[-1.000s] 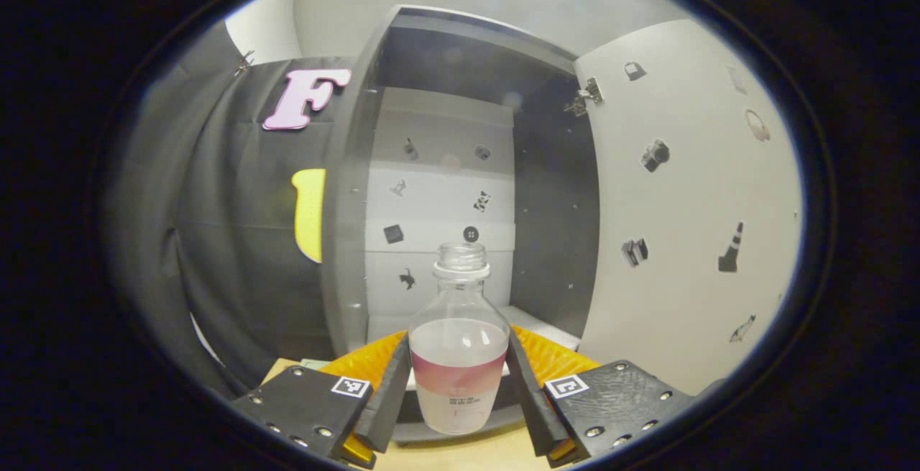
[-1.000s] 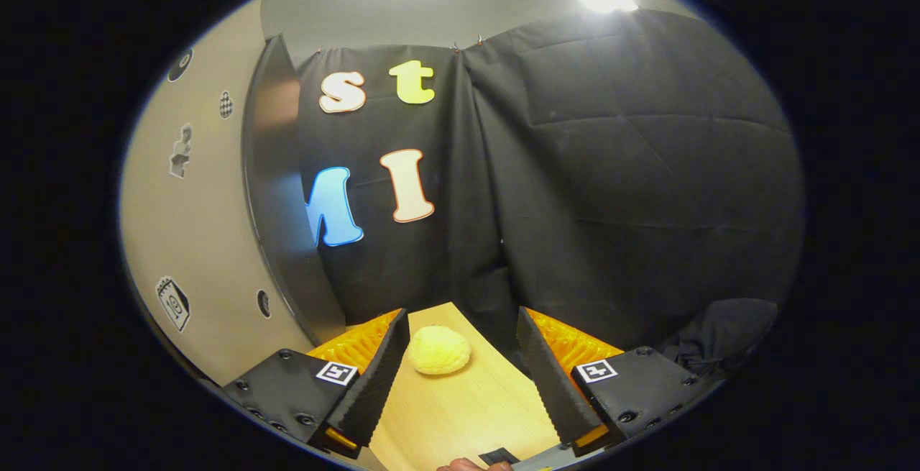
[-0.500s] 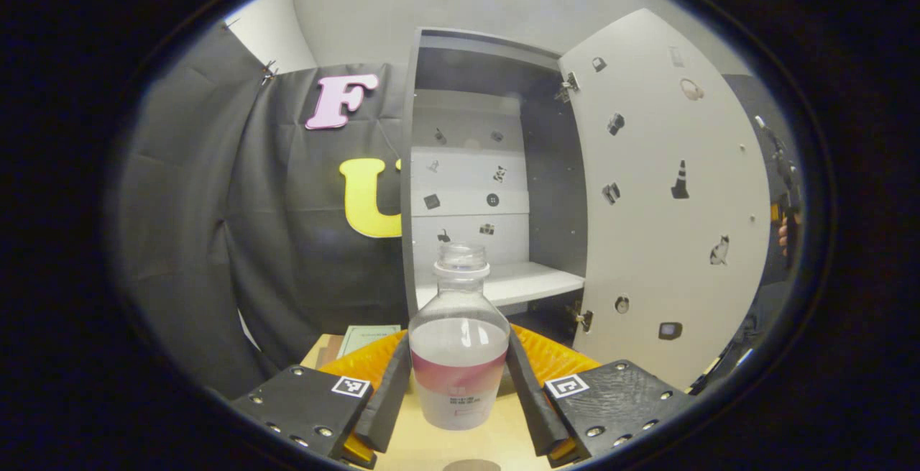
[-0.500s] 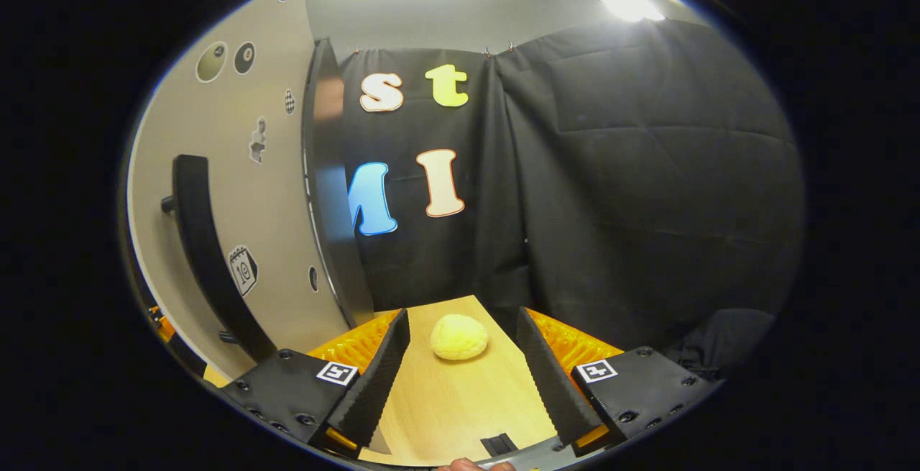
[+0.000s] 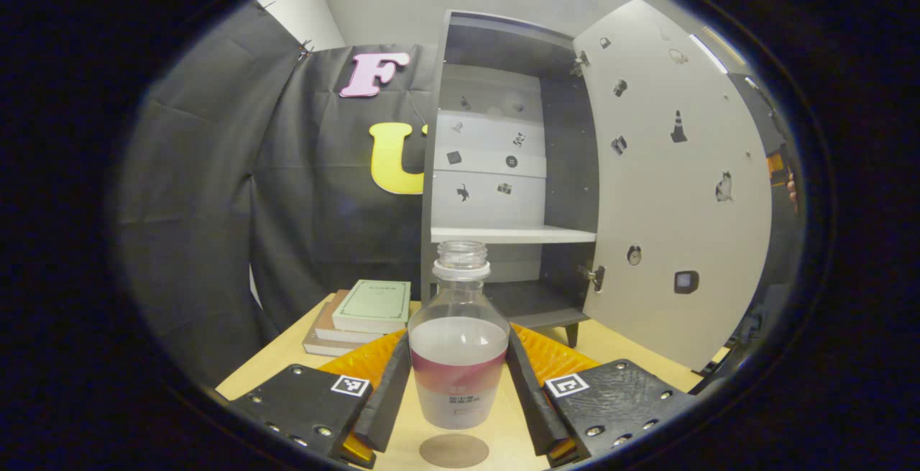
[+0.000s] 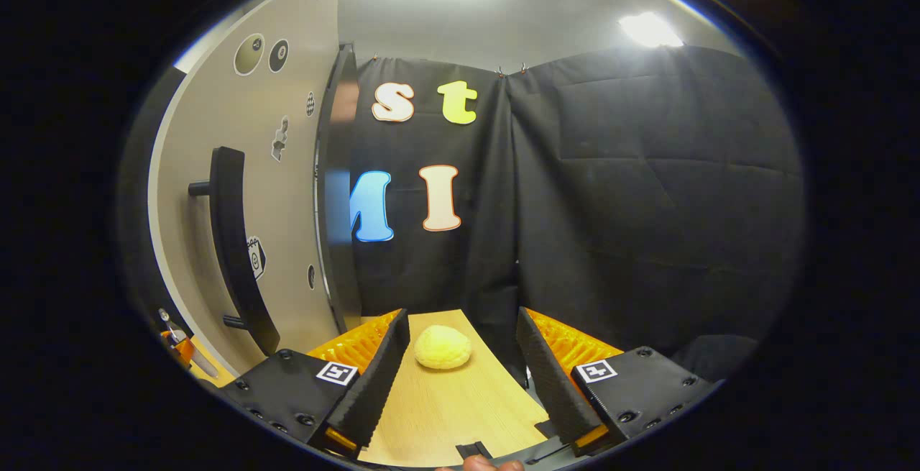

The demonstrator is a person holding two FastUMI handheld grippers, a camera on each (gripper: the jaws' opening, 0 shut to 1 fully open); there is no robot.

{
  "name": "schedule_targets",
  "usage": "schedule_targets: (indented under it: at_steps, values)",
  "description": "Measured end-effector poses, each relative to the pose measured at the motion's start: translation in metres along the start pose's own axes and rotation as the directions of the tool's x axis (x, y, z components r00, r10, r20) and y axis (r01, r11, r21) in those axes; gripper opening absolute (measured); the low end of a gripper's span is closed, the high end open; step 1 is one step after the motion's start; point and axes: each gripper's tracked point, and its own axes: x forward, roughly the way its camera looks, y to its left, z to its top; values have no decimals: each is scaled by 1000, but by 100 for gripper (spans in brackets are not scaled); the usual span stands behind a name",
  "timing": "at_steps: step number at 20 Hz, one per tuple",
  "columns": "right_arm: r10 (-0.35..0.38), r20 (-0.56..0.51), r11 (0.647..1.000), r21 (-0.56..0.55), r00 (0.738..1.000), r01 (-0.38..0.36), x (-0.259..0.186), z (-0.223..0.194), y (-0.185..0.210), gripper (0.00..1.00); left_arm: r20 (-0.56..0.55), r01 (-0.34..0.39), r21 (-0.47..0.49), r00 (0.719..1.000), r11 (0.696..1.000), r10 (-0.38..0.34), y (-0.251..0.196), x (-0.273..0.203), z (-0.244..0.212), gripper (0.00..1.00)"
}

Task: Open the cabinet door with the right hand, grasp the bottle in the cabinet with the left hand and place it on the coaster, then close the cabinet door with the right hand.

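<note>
Black cloth walls the booth behind a pale wooden tabletop (image 5: 618, 345). At its far edge stands the cabinet (image 5: 503, 169), grey outside and dark within, with one white shelf (image 5: 512, 234) across it; its door (image 5: 675, 190) hangs wide open on the right, dotted with small stickers. In the right gripper view the door (image 6: 215, 190) shows its outer face with a long black handle (image 6: 233, 248). Two books (image 5: 359, 316) lie stacked near the tabletop's left edge, left of the cabinet

The bottle (image 5: 458, 341) is clear, uncapped, with a pink and white label band round its lower half. It stands upright, out of the cabinet, and seems lifted just over the round brown coaster (image 5: 453, 450) at the tabletop's near edge

The left gripper (image 5: 458, 385) points level at the cabinet, both fingers pressed on the bottle's sides. The right gripper (image 6: 460, 370) is held level beside the door, fingers wide with nothing between them; a yellow bun-like lump (image 6: 443, 347) lies on the tabletop beyond
</note>
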Motion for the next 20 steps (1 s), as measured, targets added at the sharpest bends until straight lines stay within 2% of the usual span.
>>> schedule_targets:
  at_steps: [1, 2, 6, 10, 15, 20]
  values:
    - [2, -3, 1000, -6, 1000, -2, 3, -3, 0, 88, 0, -23, 5, 1000, 1000, 23, 3, 1, -11, 72]
    - [6, -10, 1000, -19, 1000, -6, 6, -8, -1, 94, 1, -42, 4, 999, 999, 42, 5, 1, -20, 71]
    - [20, -54, 998, -54, 998, -22, 13, -29, -4, 95, -5, -94, 9, 996, 996, 94, 3, 1, -73, 75]
    - [21, -167, 998, -48, 986, -29, 13, -63, -3, 95, -26, -89, 21, 996, 996, 89, -4, -1, -123, 73]
    - [-5, -253, 1000, -7, 967, 4, 8, -86, -5, 95, -59, -82, 16, 995, 997, 82, -3, -1, -160, 72]
    - [-36, -278, 999, 17, 960, 42, 3, -90, -5, 95, -55, -61, 10, 997, 998, 62, 0, -7, -161, 73]
